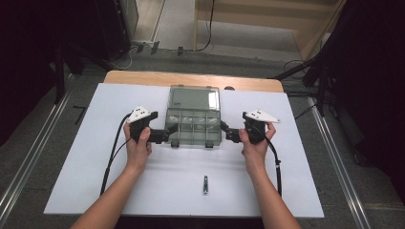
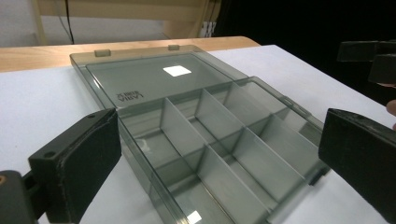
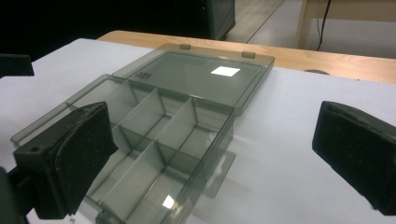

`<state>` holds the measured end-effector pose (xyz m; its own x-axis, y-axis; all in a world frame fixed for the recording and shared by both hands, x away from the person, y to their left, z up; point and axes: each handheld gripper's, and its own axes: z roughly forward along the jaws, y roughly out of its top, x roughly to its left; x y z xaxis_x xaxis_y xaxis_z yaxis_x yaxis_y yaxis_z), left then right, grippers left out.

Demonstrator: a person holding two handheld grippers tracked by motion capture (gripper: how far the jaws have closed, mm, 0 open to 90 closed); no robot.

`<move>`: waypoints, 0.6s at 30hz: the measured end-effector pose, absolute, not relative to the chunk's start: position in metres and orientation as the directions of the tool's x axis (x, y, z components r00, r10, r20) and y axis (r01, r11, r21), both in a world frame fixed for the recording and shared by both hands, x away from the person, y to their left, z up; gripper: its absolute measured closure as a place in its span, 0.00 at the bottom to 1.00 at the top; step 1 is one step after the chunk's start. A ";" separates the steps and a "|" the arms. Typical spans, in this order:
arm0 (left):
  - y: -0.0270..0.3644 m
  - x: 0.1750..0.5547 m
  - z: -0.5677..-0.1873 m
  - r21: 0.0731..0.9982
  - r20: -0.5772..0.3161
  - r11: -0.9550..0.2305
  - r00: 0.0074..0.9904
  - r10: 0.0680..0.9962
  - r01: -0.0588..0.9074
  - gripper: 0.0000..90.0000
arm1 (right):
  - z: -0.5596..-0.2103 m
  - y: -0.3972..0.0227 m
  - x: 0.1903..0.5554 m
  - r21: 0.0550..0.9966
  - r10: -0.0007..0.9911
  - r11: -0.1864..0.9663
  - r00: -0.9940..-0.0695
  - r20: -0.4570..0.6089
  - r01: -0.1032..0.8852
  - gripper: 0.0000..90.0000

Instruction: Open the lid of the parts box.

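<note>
Both grippers, left [image 1: 165,135] at nine o'clock and right [image 1: 228,133] at three o'clock of the open box [image 1: 193,121] mid-table, jaws apart and empty, look set to close in and grasp its sides.

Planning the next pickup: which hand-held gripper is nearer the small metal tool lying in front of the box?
Right hand-held gripper, slightly. The metal tool lies nearer the person, just right of centre; left hand-held gripper is farther.

Smoky clear compartment box [image 1: 193,123] — lid open flat.
</note>
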<state>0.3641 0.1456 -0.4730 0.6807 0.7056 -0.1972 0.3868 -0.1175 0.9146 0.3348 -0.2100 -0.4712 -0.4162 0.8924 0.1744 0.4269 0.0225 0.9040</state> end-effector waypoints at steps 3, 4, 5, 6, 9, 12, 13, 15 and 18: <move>0.147 0.358 -0.474 0.917 -0.178 -0.133 0.685 0.706 0.376 0.00 | -0.473 -0.212 0.328 0.905 0.892 0.021 -0.417 0.175 0.425 0.00; 0.149 0.356 -0.474 0.918 -0.171 -0.140 0.687 0.706 0.372 0.00 | -0.473 -0.213 0.325 0.904 0.893 0.022 -0.415 0.174 0.426 0.00; 0.150 0.354 -0.474 0.918 -0.166 -0.142 0.687 0.707 0.369 0.00 | -0.474 -0.213 0.323 0.905 0.892 0.023 -0.418 0.173 0.424 0.00; 0.151 0.352 -0.474 0.921 -0.163 -0.139 0.683 0.712 0.365 0.00 | -0.475 -0.214 0.321 0.905 0.892 0.025 -0.418 0.172 0.424 0.00; 0.156 0.346 -0.475 0.924 -0.158 -0.138 0.683 0.713 0.357 0.00 | -0.477 -0.216 0.314 0.906 0.890 0.024 -0.422 0.173 0.422 0.00; 0.163 0.340 -0.476 0.926 -0.162 -0.128 0.681 0.714 0.355 0.00 | -0.479 -0.218 0.308 0.907 0.891 0.035 -0.425 0.162 0.419 0.00; 0.166 0.338 -0.476 0.926 -0.165 -0.124 0.678 0.716 0.356 0.00 | -0.480 -0.219 0.306 0.908 0.889 0.039 -0.429 0.158 0.416 0.00; 0.171 0.335 -0.477 0.927 -0.159 -0.127 0.677 0.719 0.353 0.00 | -0.482 -0.220 0.302 0.909 0.886 0.035 -0.433 0.164 0.416 0.00; 0.179 0.329 -0.478 0.928 -0.157 -0.127 0.677 0.719 0.351 0.00 | -0.485 -0.223 0.296 0.908 0.885 0.035 -0.436 0.166 0.417 0.00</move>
<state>0.3291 0.1787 -0.4779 0.6766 0.7194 -0.1573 0.3512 -0.1274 0.9276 0.2955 -0.2234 -0.4849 -0.4357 0.8847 0.1659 0.4170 0.0351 0.9082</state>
